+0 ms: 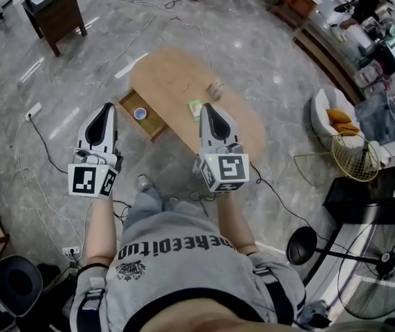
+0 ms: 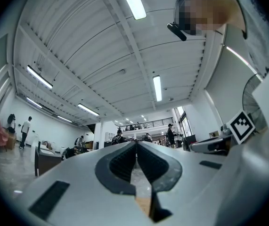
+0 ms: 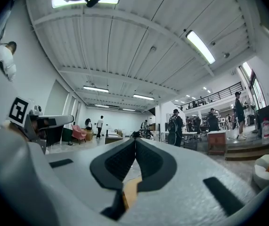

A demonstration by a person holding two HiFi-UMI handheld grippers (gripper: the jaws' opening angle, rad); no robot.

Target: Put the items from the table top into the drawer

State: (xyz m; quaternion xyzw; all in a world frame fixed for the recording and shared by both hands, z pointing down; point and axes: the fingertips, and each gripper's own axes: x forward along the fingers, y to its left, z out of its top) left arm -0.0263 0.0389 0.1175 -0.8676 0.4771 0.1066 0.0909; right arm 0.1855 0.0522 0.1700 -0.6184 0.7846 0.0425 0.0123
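Note:
In the head view an oval wooden table (image 1: 183, 75) stands ahead of me on the marble floor. Its drawer (image 1: 149, 124) is pulled out at the left side and holds a small blue and white round item (image 1: 140, 113). On the table top lie a green item (image 1: 195, 108) and a small grey item (image 1: 215, 88). My left gripper (image 1: 107, 109) is held up in the air short of the drawer, shut and empty. My right gripper (image 1: 207, 109) is also raised, shut and empty, its tip over the near table edge beside the green item. Both gripper views look out across the hall, with the left gripper (image 2: 135, 144) and the right gripper (image 3: 135, 140) closed.
A dark wooden side table (image 1: 55, 12) stands at the far left. Cables and a power strip (image 1: 33, 109) lie on the floor. To the right are a white chair with an orange cushion (image 1: 332, 116), a yellow wire basket (image 1: 355, 156), a black box (image 1: 366, 196) and a floor fan (image 1: 384, 268).

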